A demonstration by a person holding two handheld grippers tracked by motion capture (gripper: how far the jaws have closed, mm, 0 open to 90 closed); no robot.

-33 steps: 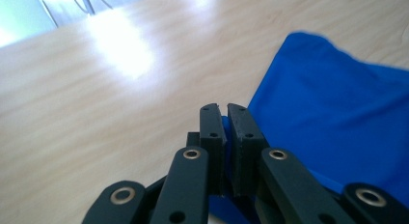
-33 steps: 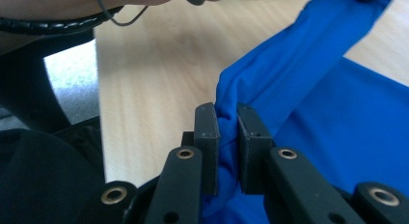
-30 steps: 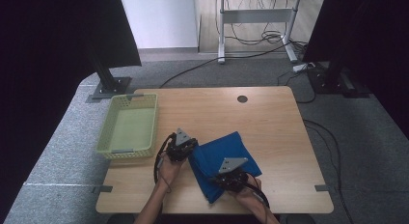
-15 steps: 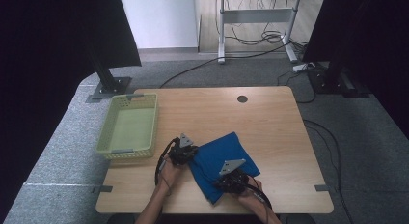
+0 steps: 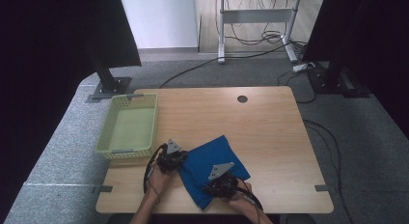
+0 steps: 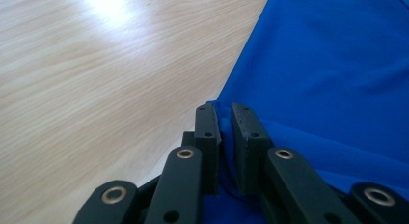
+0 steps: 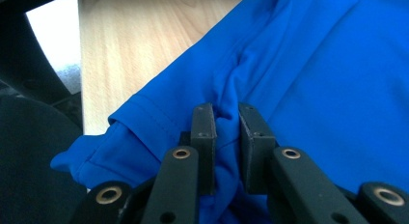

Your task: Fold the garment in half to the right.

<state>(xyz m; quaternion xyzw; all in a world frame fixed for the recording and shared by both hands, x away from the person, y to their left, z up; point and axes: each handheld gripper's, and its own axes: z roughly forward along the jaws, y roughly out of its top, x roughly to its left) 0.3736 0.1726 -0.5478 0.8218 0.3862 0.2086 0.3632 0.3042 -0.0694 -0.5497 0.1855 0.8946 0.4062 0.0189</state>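
At the wooden table's near edge lies a folded blue garment, no label readable. The left gripper and right gripper each pinch a fold of it, hiding the caught cloth.

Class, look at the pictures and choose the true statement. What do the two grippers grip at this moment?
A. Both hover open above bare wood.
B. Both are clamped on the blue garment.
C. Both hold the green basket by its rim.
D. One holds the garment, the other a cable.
B: in the gripper views the left gripper and the right gripper each pinch a fold of the blue garment, which lies on the table.
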